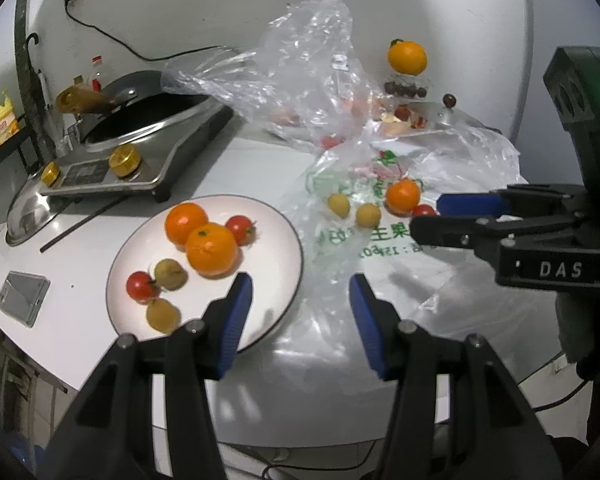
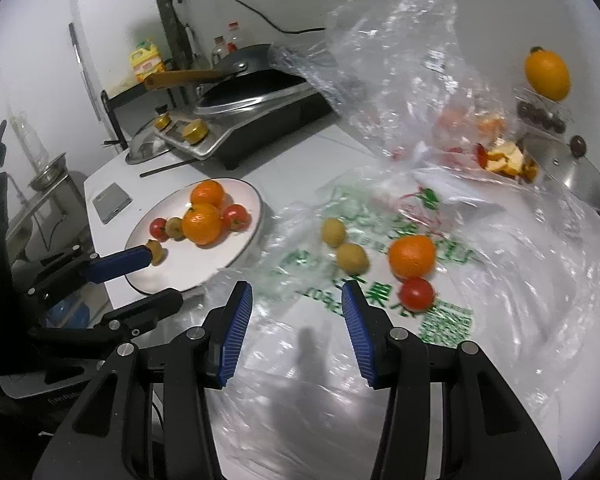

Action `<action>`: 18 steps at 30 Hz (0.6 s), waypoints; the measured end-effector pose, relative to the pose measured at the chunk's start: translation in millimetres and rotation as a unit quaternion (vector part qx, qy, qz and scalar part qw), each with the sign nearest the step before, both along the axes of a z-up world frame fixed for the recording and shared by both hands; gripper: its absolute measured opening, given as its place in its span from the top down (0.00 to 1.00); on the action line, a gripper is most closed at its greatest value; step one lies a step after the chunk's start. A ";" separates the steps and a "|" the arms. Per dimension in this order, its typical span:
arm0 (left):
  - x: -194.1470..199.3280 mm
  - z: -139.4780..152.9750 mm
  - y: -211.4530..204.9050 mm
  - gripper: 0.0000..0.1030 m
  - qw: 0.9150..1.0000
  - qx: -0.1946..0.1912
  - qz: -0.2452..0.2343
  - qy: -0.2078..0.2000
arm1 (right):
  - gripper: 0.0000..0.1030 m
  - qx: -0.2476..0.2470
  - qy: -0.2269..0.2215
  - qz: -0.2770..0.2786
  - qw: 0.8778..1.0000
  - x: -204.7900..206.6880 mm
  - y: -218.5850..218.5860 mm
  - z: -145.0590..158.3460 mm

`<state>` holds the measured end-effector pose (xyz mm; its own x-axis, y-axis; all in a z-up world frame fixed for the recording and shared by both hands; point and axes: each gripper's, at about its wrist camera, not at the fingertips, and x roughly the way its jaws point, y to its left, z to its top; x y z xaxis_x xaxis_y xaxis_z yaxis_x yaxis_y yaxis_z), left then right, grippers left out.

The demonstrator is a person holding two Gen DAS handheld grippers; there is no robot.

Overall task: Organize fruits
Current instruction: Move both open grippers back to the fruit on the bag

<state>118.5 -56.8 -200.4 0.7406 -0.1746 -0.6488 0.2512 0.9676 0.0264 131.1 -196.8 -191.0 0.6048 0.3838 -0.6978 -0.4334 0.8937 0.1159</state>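
A white plate [image 1: 278, 260] [image 2: 208, 268] holds two oranges [image 1: 210, 252], two tomatoes and a few yellow-green fruits. Over its right edge my left gripper [image 1: 300, 284] [image 2: 162, 276] hangs open, nothing between its pads. On the printed plastic bag [image 1: 400, 256] [image 2: 444, 320] lie an orange [image 1: 403, 196] [image 2: 412, 256], a tomato [image 1: 424, 211] [image 2: 417, 293] and two yellow-green fruits [image 1: 368, 215] [image 2: 352, 258]. My right gripper [image 2: 296, 292] [image 1: 424, 216] is open above the bag, short of these fruits, holding nothing.
An induction cooker with a wok [image 1: 140, 140] stands at the back left, a steel lid [image 1: 28, 216] and a phone [image 1: 22, 298] beside it. A crumpled clear bag [image 1: 300, 68] rises behind. Far right: another orange [image 1: 407, 57], dark fruits, peels, a pot lid [image 1: 440, 114].
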 end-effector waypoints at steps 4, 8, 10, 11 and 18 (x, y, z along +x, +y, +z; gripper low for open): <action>0.5 0.9 -9.7 0.49 1.000 0.000 -0.005 -0.001 | 0.52 0.002 0.002 -0.009 1.000 -1.4 -14.6 -1.9; 1.8 1.1 -17.8 0.49 1.000 0.003 -0.010 -0.001 | 0.52 0.005 0.002 -0.016 1.000 -1.6 -27.2 -2.9; 2.4 1.2 -22.0 0.49 1.000 0.005 -0.013 -0.001 | 0.52 0.007 0.003 -0.021 1.000 -1.5 -32.9 -3.7; 3.3 1.2 -23.8 0.49 1.000 0.006 -0.014 -0.001 | 0.52 0.008 0.003 -0.022 1.000 -1.3 -35.6 -4.3; 7.5 -0.3 -38.8 0.49 1.000 0.009 -0.022 0.003 | 0.52 0.010 0.005 -0.029 1.000 -0.7 -49.5 -8.0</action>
<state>125.9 -95.6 -200.7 0.7279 -0.1951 -0.6573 0.2940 0.9549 0.0421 130.4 -246.2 -199.1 0.6198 0.3622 -0.6962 -0.3804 0.9146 0.1372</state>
